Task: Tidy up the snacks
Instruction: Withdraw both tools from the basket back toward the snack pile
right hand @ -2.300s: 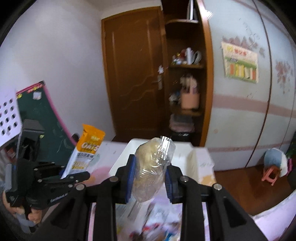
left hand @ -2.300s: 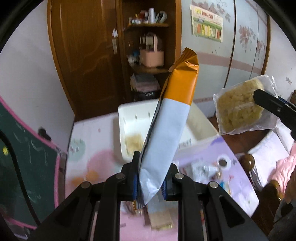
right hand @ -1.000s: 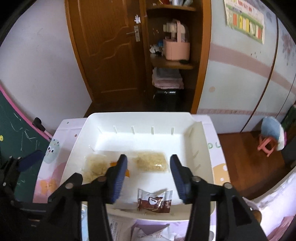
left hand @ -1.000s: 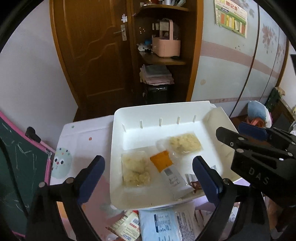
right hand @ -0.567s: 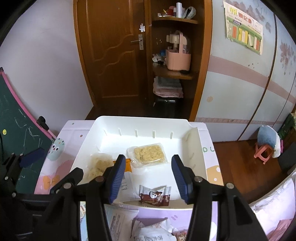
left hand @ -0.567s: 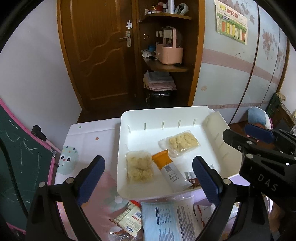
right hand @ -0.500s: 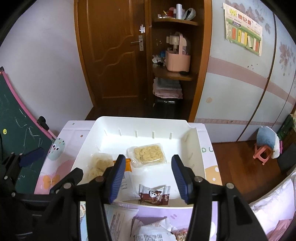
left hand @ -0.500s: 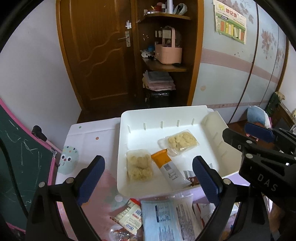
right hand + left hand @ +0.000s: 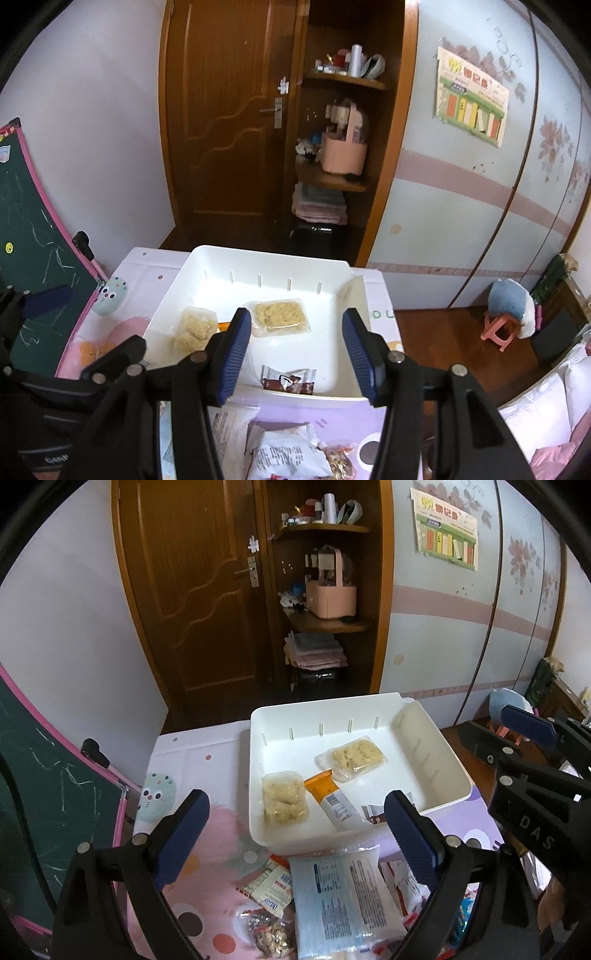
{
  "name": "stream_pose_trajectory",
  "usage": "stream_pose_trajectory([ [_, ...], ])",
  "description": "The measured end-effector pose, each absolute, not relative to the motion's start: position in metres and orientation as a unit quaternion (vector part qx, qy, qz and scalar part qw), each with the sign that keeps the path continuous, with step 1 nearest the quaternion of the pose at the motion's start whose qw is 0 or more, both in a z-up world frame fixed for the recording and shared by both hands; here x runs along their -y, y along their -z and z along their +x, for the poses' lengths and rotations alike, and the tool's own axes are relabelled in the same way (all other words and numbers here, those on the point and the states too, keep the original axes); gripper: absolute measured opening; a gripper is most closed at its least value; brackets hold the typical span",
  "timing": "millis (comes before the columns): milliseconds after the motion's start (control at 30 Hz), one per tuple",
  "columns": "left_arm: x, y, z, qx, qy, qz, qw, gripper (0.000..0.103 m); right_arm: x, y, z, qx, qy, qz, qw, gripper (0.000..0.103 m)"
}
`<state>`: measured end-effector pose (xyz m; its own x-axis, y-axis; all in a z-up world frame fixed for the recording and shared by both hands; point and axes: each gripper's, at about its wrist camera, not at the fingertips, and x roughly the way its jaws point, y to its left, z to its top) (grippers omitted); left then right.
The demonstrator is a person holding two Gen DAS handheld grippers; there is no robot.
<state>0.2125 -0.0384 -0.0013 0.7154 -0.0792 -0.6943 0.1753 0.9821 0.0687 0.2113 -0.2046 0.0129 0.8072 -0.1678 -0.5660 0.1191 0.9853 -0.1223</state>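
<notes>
We are holding the left gripper (image 9: pixel 295 834) with its blue-padded jaws spread wide apart and nothing between them. Ahead of those jaws, the white bin (image 9: pixel 434 751) is sitting on the patterned tablecloth (image 9: pixel 192 749). Inside it, a clear pack of pale crispy squares (image 9: pixel 284 801) is lying toward the left pad's side, the orange and white bar (image 9: pixel 334 801) is lying just beside it, and a second clear pack (image 9: pixel 356 757) is resting farther off. A brown wrapper (image 9: pixel 375 808) is peeking out by the right pad. Under the jaws, a large pale blue packet (image 9: pixel 340 897) and smaller snack packs (image 9: pixel 266 886) are lying loose on the cloth.

We are also keeping the right gripper (image 9: pixel 295 354) parted about halfway, gripping nothing. In its view the brown wrapper (image 9: pixel 288 378) is lying between its pads, at the bin's (image 9: pixel 173 291) near wall, with the second clear pack (image 9: pixel 280 315) just beyond the left pad.
</notes>
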Motion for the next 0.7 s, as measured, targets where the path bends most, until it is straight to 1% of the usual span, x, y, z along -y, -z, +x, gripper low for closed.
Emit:
stream_pose_trajectory([
  [433,0.031,-0.046,0.134,-0.32,0.088,0.06,0.941,0.095,0.206,-0.036,0.136,-0.268,0.074,-0.034,0.96,0.052],
  [700,0.029,-0.055,0.083,-0.304,0.107,0.059,0.945,0.095,0.213,-0.037,0.08,-0.266,0.05,-0.03,0.962,0.052],
])
